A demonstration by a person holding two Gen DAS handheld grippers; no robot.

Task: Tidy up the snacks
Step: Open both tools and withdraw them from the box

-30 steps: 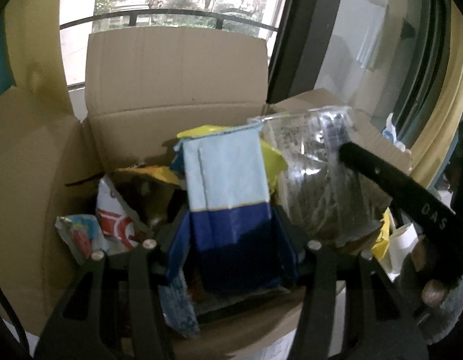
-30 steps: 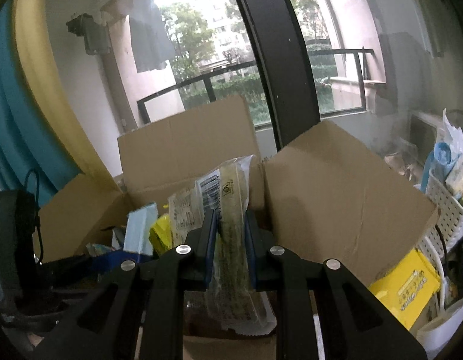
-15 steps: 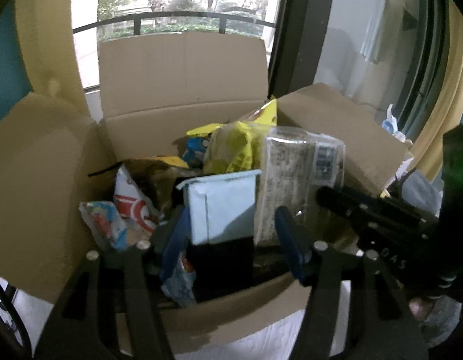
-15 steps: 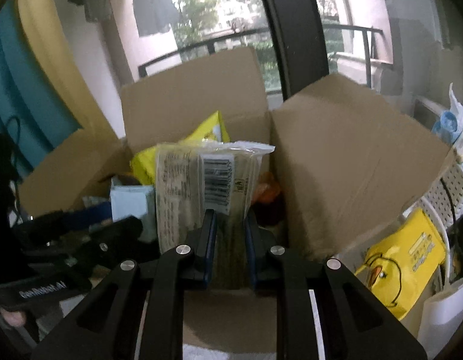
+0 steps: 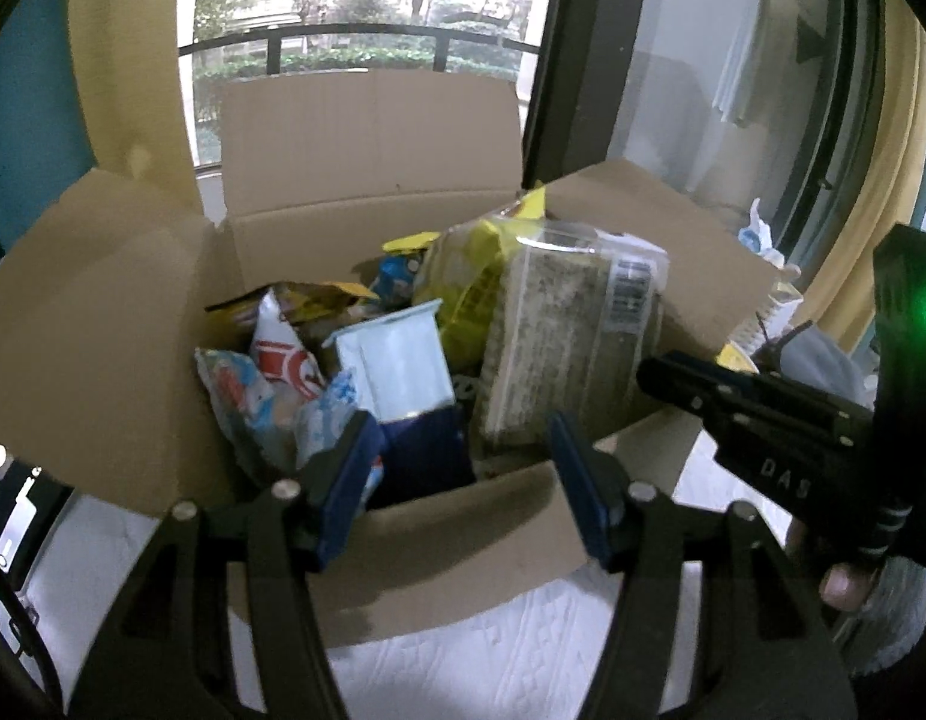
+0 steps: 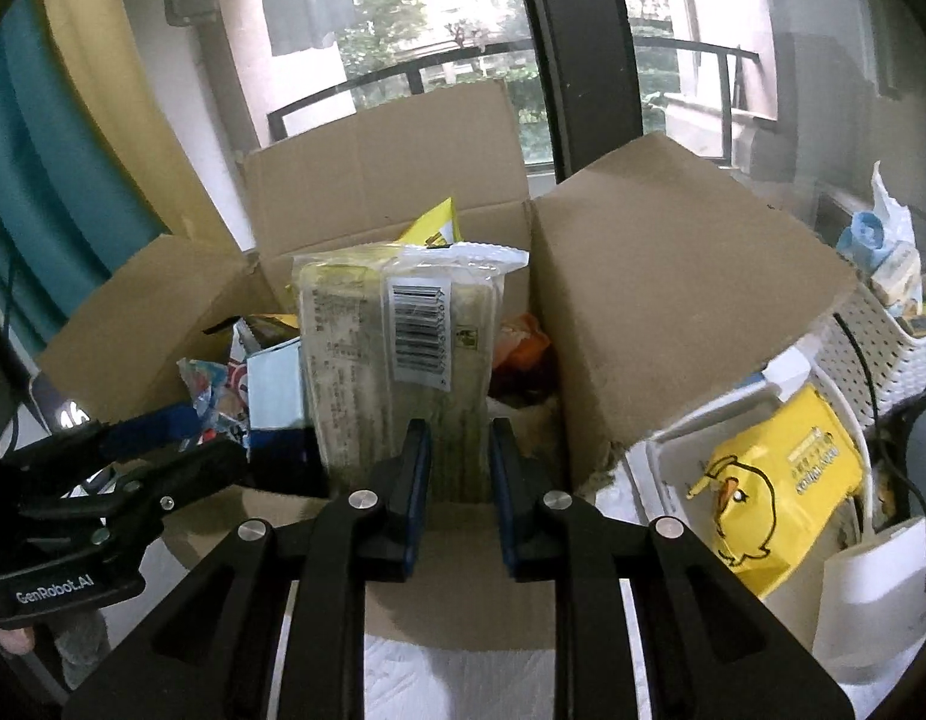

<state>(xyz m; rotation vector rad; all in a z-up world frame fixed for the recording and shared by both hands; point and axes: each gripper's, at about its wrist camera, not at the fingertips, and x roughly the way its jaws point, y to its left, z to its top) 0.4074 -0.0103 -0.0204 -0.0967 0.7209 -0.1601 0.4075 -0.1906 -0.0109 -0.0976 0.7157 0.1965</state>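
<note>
An open cardboard box (image 5: pixel 439 546) (image 6: pixel 661 324) holds several snack packs. A blue-and-white pack (image 5: pixel 403 360) (image 6: pixel 274 387) stands upright in it. A clear pack of greenish bars with a barcode (image 5: pixel 559 348) (image 6: pixel 391 360) stands beside it on the right. My left gripper (image 5: pixel 463 480) is open, drawn back at the box's near wall, holding nothing. My right gripper (image 6: pixel 460 462) has its jaws slightly apart around the clear pack's lower edge; I cannot tell if the pads touch it. The right gripper's body also shows in the left wrist view (image 5: pixel 781 426).
Other packs in the box: red-and-white (image 5: pixel 280 351), yellow (image 5: pixel 469 276), orange (image 6: pixel 523 342). To the right stand a white perforated basket (image 6: pixel 883 360), a yellow duck-print pack (image 6: pixel 775 480) and a white roll (image 6: pixel 871 600). The box sits on white cloth (image 5: pixel 523 660). A window lies behind.
My left gripper let go of the blue-and-white pack in the box and pulled back, open. My right gripper lowered the clear pack into the box and its jaws have widened slightly.
</note>
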